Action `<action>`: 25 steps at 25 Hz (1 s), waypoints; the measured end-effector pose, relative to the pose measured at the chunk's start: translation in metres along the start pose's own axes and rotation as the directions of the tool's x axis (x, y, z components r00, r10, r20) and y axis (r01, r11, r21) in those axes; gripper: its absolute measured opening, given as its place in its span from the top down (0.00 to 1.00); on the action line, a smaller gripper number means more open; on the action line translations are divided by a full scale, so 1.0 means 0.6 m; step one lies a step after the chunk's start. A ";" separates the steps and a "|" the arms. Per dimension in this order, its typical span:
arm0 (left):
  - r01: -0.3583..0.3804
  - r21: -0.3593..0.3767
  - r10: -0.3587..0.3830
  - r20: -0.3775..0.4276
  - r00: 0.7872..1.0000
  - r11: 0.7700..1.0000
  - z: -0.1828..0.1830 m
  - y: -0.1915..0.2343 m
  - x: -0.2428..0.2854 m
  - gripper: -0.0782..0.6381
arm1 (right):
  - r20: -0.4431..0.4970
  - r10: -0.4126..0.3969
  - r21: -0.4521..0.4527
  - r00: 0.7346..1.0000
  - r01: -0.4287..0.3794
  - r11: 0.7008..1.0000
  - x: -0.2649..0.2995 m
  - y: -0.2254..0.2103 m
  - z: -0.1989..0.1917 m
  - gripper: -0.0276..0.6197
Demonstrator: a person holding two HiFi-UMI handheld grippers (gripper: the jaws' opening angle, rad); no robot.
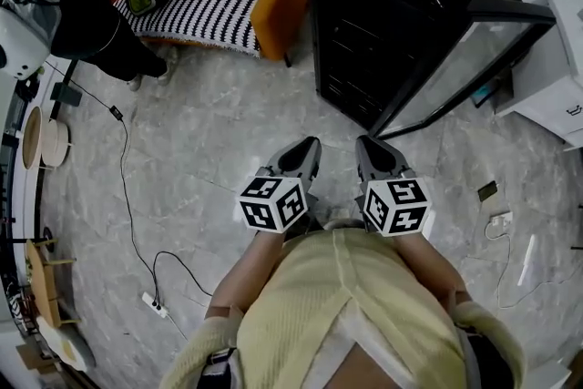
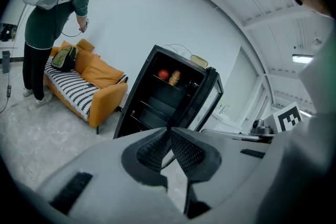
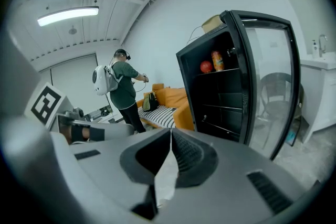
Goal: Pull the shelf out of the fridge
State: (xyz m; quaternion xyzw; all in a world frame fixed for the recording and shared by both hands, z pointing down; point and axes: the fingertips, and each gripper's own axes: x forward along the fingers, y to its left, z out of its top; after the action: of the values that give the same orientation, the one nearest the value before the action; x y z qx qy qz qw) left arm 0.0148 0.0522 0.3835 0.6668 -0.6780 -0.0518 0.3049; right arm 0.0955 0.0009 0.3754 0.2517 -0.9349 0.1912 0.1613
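Well short of the fridge (image 1: pixel 355 41), left gripper (image 1: pixel 312 144) and right gripper (image 1: pixel 363 143) sit jaws closed.

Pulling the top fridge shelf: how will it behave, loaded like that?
The shelf looks flat and rigid, so probably slides without flexing. The round red item on it may roll; the tall orange container beside it could tip.
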 end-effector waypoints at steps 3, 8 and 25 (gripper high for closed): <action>0.037 0.009 -0.037 -0.014 0.999 0.999 0.010 -0.003 0.025 0.83 | 0.003 -0.033 0.008 0.999 0.033 0.999 0.009 -0.016 0.007 0.91; 0.100 0.034 -0.098 -0.050 0.994 0.994 0.033 0.015 0.059 0.83 | 0.019 -0.095 0.020 0.995 0.094 0.995 0.044 -0.028 0.024 0.91; 0.235 0.021 -0.229 -0.159 0.960 0.972 0.110 0.162 0.079 0.83 | 0.003 -0.275 0.125 0.962 0.272 0.954 0.170 0.035 0.038 0.91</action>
State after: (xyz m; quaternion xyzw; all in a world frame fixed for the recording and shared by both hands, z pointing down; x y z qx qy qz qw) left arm -0.0983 -0.0043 0.3927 0.7495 -0.5703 -0.0217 0.3354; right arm -0.0041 -0.0339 0.3901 0.3900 -0.8791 0.2218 0.1608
